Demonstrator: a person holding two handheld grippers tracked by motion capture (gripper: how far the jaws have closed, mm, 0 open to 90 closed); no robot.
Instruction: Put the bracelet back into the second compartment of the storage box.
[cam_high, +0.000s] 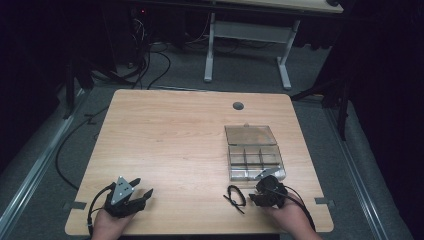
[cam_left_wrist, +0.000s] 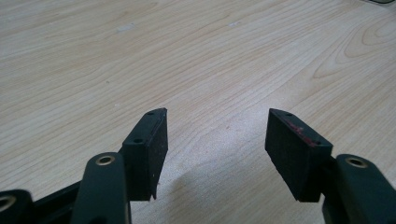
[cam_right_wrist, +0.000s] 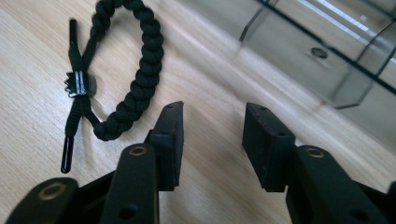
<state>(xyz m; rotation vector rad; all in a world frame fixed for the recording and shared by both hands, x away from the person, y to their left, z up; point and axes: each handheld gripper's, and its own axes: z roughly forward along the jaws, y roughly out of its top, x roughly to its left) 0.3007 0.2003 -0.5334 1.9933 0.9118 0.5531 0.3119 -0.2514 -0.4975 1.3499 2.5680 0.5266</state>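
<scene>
Presently the right gripper (cam_right_wrist: 212, 140) hangs with jaws apart and empty beside the braided bracelet (cam_right_wrist: 135, 70), left gripper (cam_left_wrist: 215, 149) likewise apart over bare bench (cam_high: 170, 135) — next move, likely: straddle the braid and close, then carry to the clear box (cam_high: 255, 155).

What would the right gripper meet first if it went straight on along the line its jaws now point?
Probably the near wall of the clear compartment box, which lies ahead of the open right gripper. Bare table lies between them. The black braided bracelet sits off to one side, likely missed, though depth is unclear.
</scene>
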